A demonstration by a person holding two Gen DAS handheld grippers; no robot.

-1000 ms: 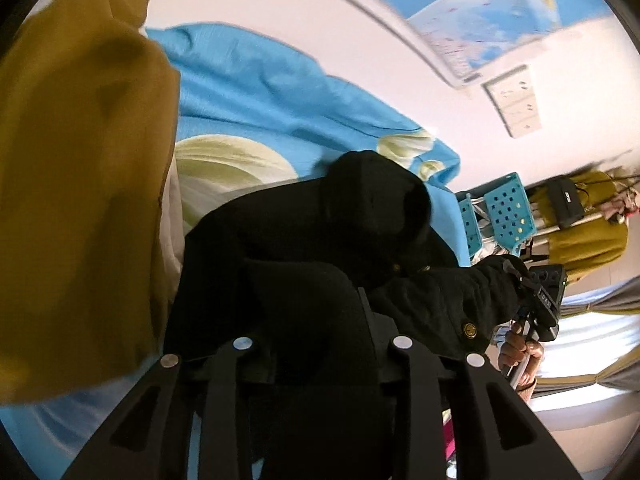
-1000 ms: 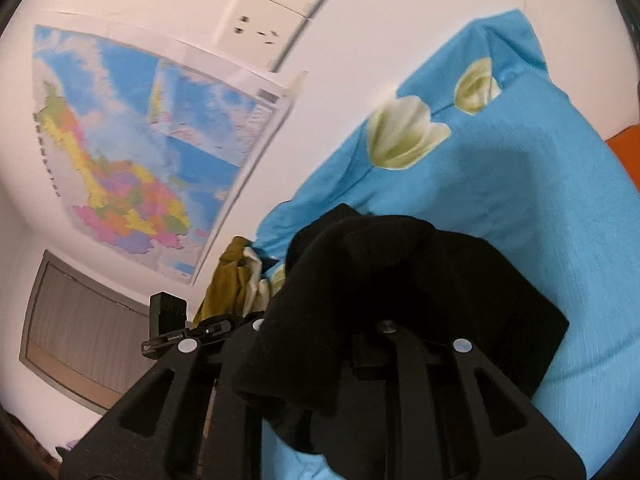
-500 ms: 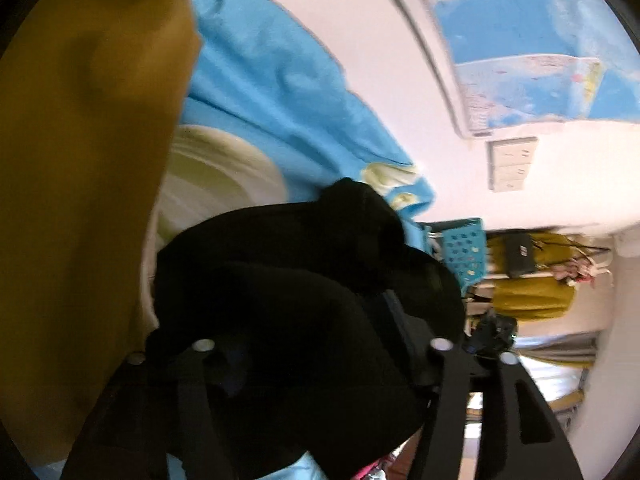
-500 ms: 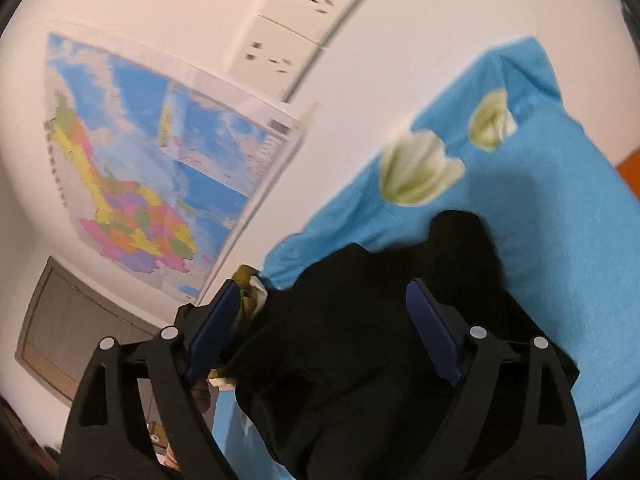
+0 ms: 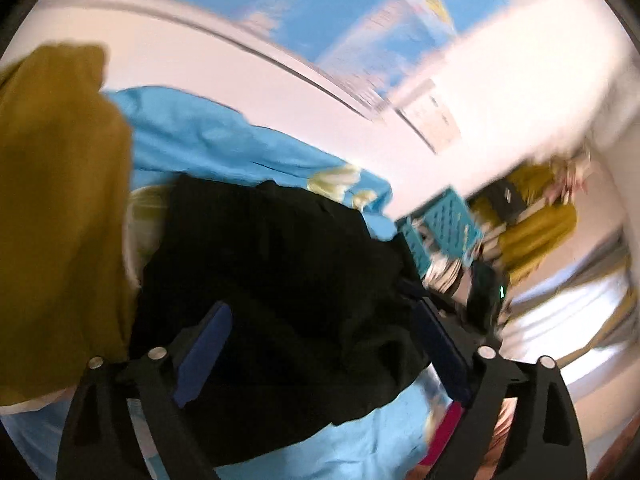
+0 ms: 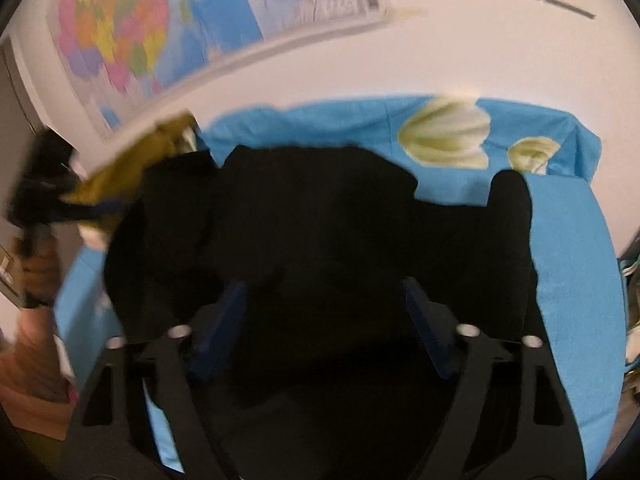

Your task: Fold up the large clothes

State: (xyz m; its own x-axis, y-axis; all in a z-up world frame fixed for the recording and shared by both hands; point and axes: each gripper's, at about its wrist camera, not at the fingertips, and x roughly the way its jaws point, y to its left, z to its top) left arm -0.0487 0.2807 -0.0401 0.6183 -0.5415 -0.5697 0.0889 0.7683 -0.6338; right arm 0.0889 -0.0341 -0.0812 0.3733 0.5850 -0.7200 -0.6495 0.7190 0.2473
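Observation:
A black garment (image 5: 288, 280) lies bunched on a light blue bedsheet with pale tulip prints (image 5: 208, 140). My left gripper (image 5: 320, 344) is open, its blue-padded fingers (image 5: 204, 352) spread over the garment's near edge. In the right wrist view the same black garment (image 6: 320, 232) spreads across the sheet (image 6: 568, 240). My right gripper (image 6: 324, 320) is open too, with its fingers wide apart just above the cloth. Both views are blurred by motion.
A mustard-yellow garment (image 5: 56, 208) lies at the left of the bed and shows at the left in the right wrist view (image 6: 132, 168). A wall map (image 6: 180, 20) and sockets hang behind. A turquoise crate (image 5: 444, 228) and cluttered shelves stand at the right.
Both grippers have opened and let go of the black garment, which now lies flatter on the sheet. Both cameras have swung and drawn back a little.

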